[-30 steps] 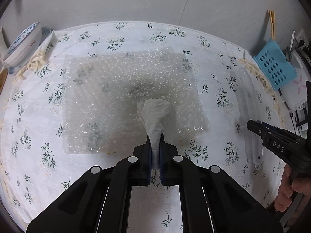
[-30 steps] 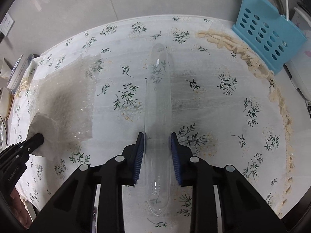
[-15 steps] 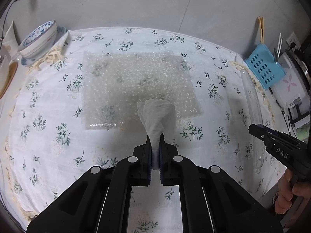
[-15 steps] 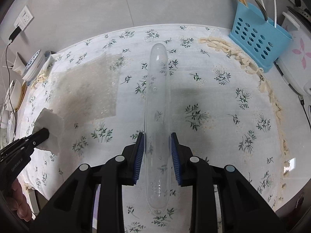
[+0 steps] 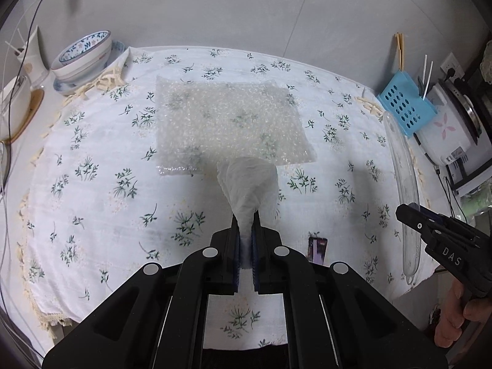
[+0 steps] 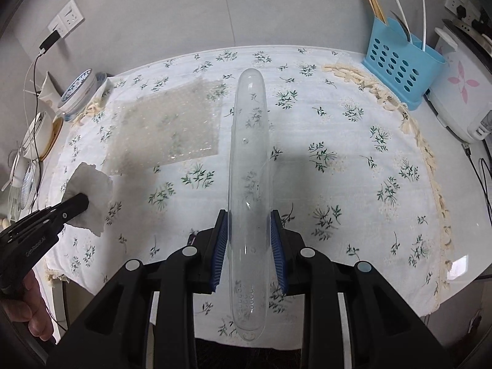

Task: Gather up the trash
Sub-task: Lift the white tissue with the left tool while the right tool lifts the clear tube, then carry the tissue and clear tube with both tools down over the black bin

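In the left wrist view, the left tool (image 5: pixel 245 230) is clamped on a crumpled white tissue (image 5: pixel 247 184), held above the floral-clothed counter (image 5: pixel 92 184), just in front of a bubble-wrap sheet (image 5: pixel 227 123) lying flat.

In the right wrist view, the right tool (image 6: pixel 249 246) grips a long clear plastic case (image 6: pixel 249 160) across its middle, raised over the counter; a blue utensil basket (image 6: pixel 399 73) stands at the far right.

Home kitchen or dining corner. Table under a white floral tablecloth (image 5: pixel 92 184) with fringed edge; blue-patterned ceramic bowl (image 5: pixel 83 52) at upper left of the left view; blue perforated utensil caddy (image 6: pixel 402 67) with chopsticks and a white rice cooker (image 6: pixel 461 92) at upper right; wall sockets (image 6: pixel 66 20) on grey tiled wall
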The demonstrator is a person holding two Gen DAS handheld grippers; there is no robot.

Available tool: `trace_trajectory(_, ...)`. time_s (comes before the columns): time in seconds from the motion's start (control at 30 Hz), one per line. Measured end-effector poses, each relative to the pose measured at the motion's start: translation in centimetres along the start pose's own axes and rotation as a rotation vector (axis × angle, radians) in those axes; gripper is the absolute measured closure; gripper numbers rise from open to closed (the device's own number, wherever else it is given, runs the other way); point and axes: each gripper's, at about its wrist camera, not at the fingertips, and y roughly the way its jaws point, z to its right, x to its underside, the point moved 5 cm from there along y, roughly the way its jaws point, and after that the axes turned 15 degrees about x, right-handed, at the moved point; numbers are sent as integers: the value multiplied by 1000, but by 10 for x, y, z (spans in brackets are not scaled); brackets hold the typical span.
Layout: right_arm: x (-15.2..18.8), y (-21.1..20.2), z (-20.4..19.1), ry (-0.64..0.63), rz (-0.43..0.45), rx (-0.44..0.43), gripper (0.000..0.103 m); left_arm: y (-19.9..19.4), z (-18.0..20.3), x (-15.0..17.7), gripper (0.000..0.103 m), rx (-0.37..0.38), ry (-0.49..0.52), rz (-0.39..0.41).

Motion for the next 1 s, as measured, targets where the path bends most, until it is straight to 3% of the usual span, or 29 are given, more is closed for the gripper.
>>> trace_trajectory(1.0,100,-65,-44,-76,37,-6,77,-53,-8,102,98,8,3,-18)
